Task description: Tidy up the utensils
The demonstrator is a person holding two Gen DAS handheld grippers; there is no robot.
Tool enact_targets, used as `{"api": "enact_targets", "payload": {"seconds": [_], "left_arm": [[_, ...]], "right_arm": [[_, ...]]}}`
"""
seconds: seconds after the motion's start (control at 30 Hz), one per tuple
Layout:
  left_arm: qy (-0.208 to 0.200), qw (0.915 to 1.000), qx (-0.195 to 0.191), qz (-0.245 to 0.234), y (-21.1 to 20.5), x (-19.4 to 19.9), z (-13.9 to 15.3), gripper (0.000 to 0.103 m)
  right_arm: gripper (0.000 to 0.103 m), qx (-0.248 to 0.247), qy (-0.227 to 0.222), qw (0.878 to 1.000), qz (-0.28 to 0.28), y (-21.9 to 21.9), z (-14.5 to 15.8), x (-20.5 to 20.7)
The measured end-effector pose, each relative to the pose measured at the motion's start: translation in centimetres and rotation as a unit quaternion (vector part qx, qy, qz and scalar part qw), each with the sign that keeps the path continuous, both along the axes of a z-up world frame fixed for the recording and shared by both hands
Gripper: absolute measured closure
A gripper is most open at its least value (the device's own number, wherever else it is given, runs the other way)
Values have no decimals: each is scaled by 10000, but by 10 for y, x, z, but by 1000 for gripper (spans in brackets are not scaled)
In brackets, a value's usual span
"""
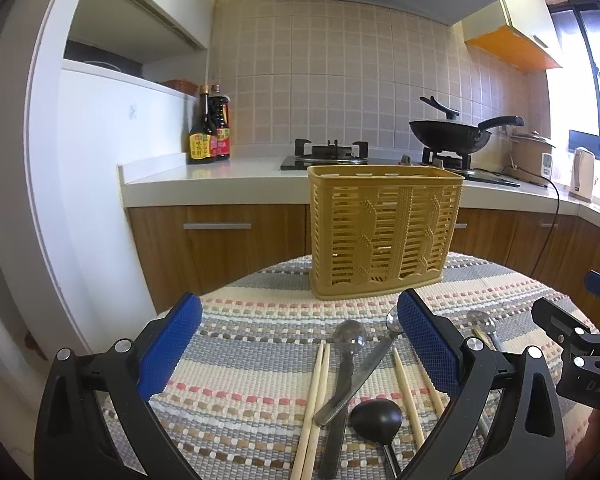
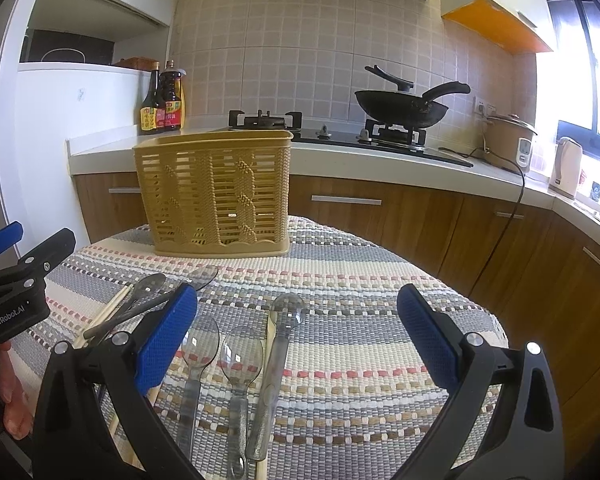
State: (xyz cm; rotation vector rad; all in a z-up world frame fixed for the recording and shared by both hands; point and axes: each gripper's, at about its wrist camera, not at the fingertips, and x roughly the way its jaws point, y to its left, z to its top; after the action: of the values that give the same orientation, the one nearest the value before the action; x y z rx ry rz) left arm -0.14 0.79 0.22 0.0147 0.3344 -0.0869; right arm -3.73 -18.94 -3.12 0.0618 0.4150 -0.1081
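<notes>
Two grippers hover low over a striped woven mat (image 2: 360, 280), both spread wide with nothing between their blue pads. Largest on the mat is the yellow slotted utensil basket (image 1: 384, 232), standing upright at the far edge; everything else lies on the near side of it.

Nearer than the basket, the left gripper (image 1: 300, 352) frames a metal spoon (image 1: 342, 376) and a second metal utensil (image 1: 364, 376) crossing it, a pair of wooden chopsticks (image 1: 314, 408) just left of them, a second pair (image 1: 410, 400) to the right, and a dark ladle (image 1: 376, 418) closest to the camera. Its pads touch none of them.

Right of the basket's front, the right gripper (image 2: 298, 344) hangs open above three clear plastic spoons (image 2: 240, 364) lying side by side, bowls pointing toward the basket, with a single chopstick (image 2: 267, 360) among them. Whether its left pad touches anything cannot be told.
</notes>
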Motion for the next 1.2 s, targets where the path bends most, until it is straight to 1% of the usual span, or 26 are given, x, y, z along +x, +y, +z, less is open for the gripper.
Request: {"api": "enact_targets", "payload": {"seconds": [1.2], "left_arm": [[30,10000,28,-46,-1,1,-1,8]], "right_arm": [[7,-6,28,10000,9,1,-2,1]]}}
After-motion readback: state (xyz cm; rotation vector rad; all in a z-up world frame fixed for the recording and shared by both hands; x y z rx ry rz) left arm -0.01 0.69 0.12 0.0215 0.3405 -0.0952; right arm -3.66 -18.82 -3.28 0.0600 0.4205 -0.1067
